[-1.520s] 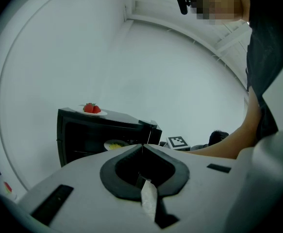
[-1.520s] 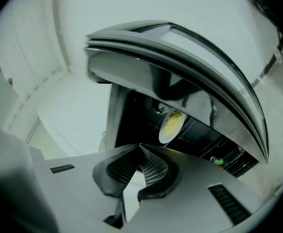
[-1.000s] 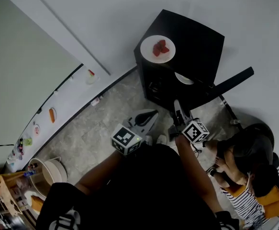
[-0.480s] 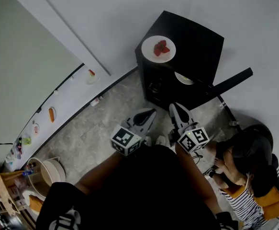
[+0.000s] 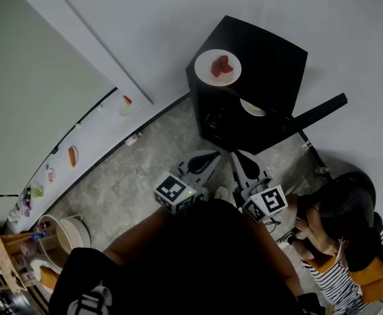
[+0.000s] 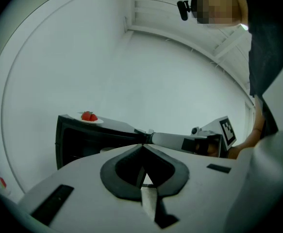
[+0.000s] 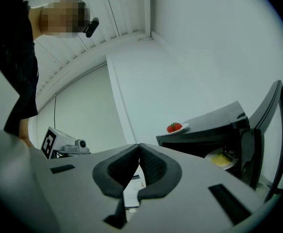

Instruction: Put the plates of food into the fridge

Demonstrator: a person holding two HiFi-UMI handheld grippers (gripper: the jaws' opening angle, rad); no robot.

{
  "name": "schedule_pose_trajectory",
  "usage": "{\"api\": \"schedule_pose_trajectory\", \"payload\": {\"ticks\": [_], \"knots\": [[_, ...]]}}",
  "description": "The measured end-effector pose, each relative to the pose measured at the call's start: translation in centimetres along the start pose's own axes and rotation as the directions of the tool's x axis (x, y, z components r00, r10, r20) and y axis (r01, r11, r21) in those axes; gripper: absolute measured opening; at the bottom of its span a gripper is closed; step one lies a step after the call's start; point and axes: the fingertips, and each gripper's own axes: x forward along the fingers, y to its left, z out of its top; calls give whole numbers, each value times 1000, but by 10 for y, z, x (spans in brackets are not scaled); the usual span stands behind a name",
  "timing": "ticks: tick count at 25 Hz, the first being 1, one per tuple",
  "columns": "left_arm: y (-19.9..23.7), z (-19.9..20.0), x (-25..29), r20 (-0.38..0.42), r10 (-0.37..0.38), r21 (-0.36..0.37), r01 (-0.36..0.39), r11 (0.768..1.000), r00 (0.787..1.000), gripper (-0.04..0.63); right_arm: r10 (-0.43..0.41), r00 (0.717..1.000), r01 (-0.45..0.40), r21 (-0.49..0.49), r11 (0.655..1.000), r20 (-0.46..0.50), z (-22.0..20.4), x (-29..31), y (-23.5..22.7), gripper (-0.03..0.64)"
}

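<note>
A small black fridge (image 5: 260, 51) stands against the wall with its door (image 5: 317, 112) swung open to the right. On its top sits a white plate of strawberries (image 5: 217, 67) (image 6: 89, 117) (image 7: 175, 128). Inside, on a shelf, lies a second white plate with yellow food (image 5: 251, 108) (image 7: 222, 159). My left gripper (image 5: 211, 156) (image 6: 142, 145) and right gripper (image 5: 238, 156) (image 7: 139, 146) hover side by side over the floor in front of the fridge. Both point at it, short of it, and both are shut with nothing between their jaws.
A person (image 5: 339, 222) sits on the floor at the right, close to the fridge door. A long white ledge (image 5: 99, 126) with small food items runs along the left wall. A round basket (image 5: 73, 233) stands at the lower left. Marbled floor (image 5: 145, 169) lies between.
My right gripper has drawn back from the fridge toward me and rolled, its marker cube turning. The left gripper has hardly moved. Both plates stay where they were.
</note>
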Motion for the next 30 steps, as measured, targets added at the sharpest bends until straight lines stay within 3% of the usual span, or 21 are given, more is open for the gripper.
{"api": "schedule_pose_trajectory", "payload": {"ticks": [2,6,10,18,25,30], "knots": [[-4,2,2,7,0,-13,0,1000,1000,23,2,1000,-2,-2,1000,0,1,-5,0,25],[-5,-4,4,-29,11,28,-10,1000,1000,23,13,1000,-13,-4,1000,-8,-1,-9,0,26],[1,-2,2,-45,45,-13,-46,999,998,23,32,999,-32,13,999,-14,-3,-5,-2,26],[24,-9,-16,-24,134,-20,-134,991,991,23,46,998,-54,194,979,44,-1,29,-12,28],[44,-6,-18,-21,166,-31,-167,986,986,23,59,996,-81,386,919,70,-4,67,-26,28],[58,-4,-16,-20,173,-40,-174,984,985,23,4,991,-83,590,803,133,-1,97,-51,28]]}}
